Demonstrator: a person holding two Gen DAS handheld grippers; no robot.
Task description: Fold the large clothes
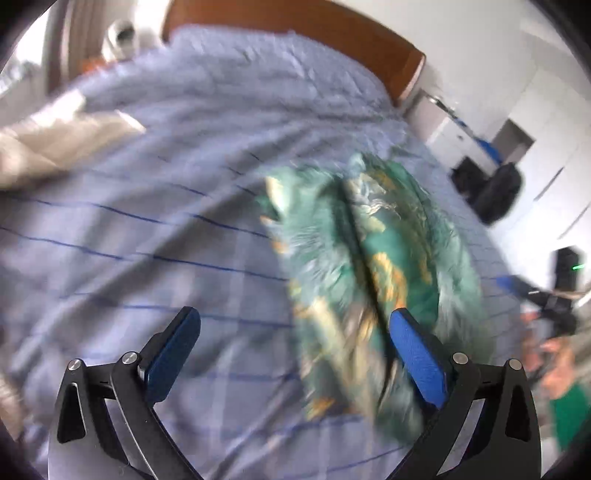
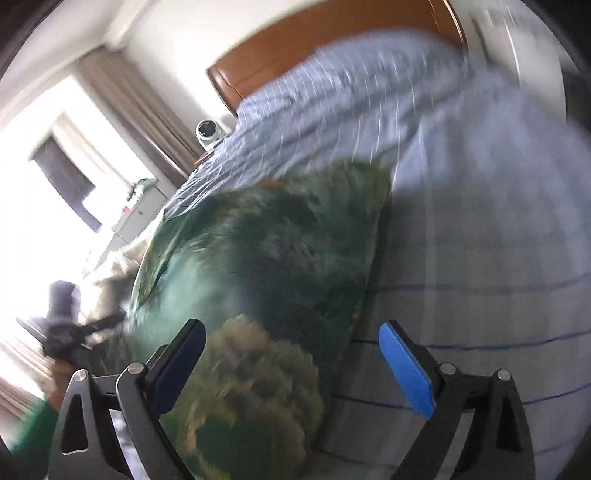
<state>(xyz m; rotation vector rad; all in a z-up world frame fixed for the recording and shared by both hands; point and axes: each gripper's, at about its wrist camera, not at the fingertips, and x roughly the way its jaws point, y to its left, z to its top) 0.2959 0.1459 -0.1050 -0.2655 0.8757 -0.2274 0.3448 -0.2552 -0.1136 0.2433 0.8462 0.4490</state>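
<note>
A green garment with yellow and cream print [image 1: 369, 258] lies bunched in a long folded strip on the blue checked bedspread [image 1: 166, 229]. My left gripper [image 1: 295, 332] is open above the bed, its right finger over the garment's near end, holding nothing. In the right wrist view the same garment [image 2: 258, 266] fills the middle. My right gripper [image 2: 291, 343] is open just above its near end, holding nothing. Both views are motion-blurred.
A wooden headboard [image 1: 332, 33] stands at the far end of the bed. A beige cloth [image 1: 55, 144] lies on the bed's left side. Dark bags [image 1: 491, 188] and white cabinets stand to the right. A window with curtains [image 2: 122, 110] is at left.
</note>
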